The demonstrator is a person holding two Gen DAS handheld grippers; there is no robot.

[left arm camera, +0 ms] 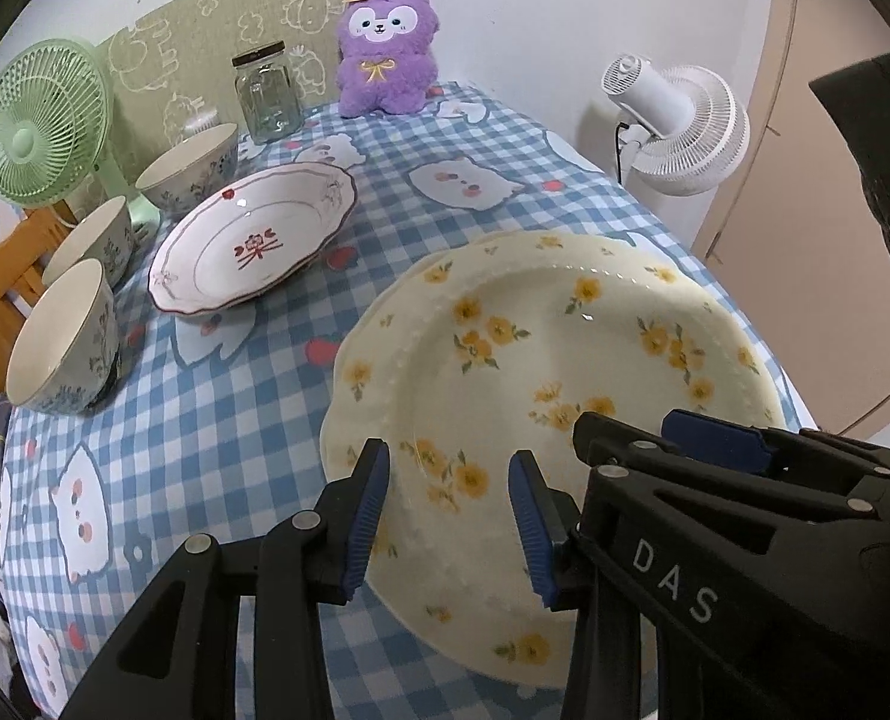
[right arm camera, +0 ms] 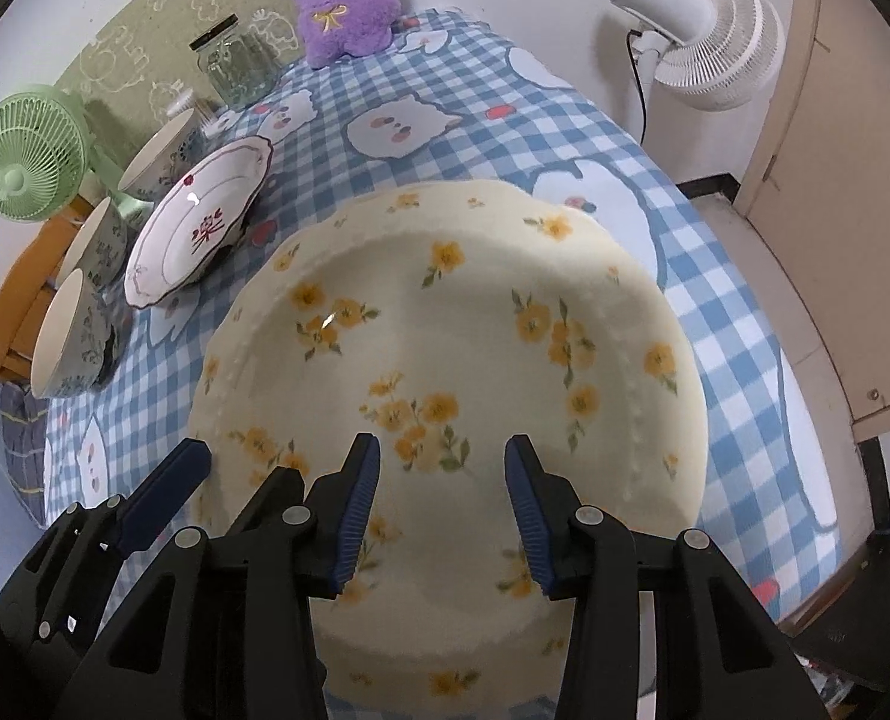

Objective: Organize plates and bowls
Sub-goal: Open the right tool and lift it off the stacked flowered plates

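Nearest the cameras, the left gripper point(left arm camera: 449, 519) and the right gripper point(right arm camera: 441, 501) hang side by side, both pointing steeply down at the yellow-flowered plate point(right arm camera: 475, 324). Each pair of blue-padded fingers point(left arm camera: 365, 516) stands partly apart with the plate's near part showing in the gap; neither pair appears to press on anything, though whether any pad touches the plate cannot be told. In the left wrist view the right gripper's body crosses the plate's near right rim. The plate lies at the near right of the surface point(left arm camera: 216, 420), which is covered by a blue-and-white checked cloth printed with white cats. To the far left of it, well apart, sits a pink-rimmed plate point(left arm camera: 252, 240) with a red motif at its centre. Three floral bowls line the left edge: a near bowl point(left arm camera: 63, 339), a middle bowl point(left arm camera: 93, 237) just beyond it, and a far bowl point(left arm camera: 189, 171) just beside the pink-rimmed plate. A green fan point(left arm camera: 39, 132) stands behind the bowls. Farther back are a glass jar point(left arm camera: 267, 96) with a dark lid and a purple plush toy point(left arm camera: 384, 51) against the wall. A white fan point(left arm camera: 679, 120) stands off the far right edge.
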